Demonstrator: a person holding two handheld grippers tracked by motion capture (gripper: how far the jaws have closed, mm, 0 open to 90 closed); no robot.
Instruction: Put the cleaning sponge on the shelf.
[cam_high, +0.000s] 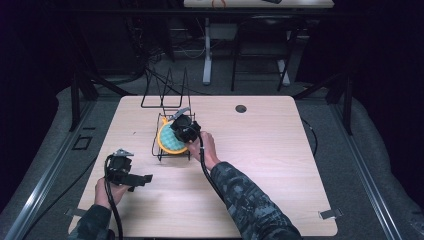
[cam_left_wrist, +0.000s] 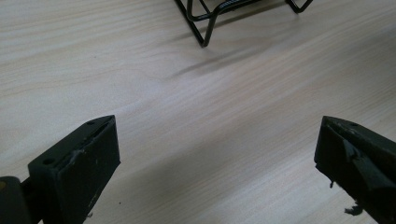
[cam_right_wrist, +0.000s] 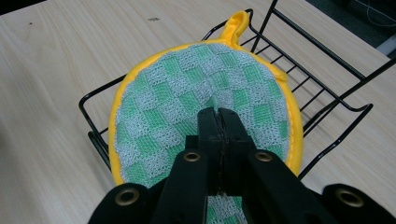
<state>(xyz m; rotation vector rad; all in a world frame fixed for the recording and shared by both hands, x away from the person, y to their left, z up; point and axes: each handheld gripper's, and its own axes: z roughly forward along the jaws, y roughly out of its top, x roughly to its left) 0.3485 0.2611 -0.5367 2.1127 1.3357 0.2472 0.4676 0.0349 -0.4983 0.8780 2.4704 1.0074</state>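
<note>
Our right gripper (cam_right_wrist: 218, 114) is closed on the round green-and-yellow pot holder (cam_right_wrist: 187, 93), which sits in the black wire rack (cam_right_wrist: 327, 93) on the counter (cam_high: 260, 165). Our left gripper (cam_left_wrist: 217, 154) is wide open and holds nothing.

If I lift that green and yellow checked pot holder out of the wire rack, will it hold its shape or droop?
Probably droop: the pot holder looks like soft woven cloth, and its surface puckers where the right gripper pinches it with shut jaws. Likely light, since it rests across the thin wire rack. Its yellow loop lies by the wires and might snag.
</note>
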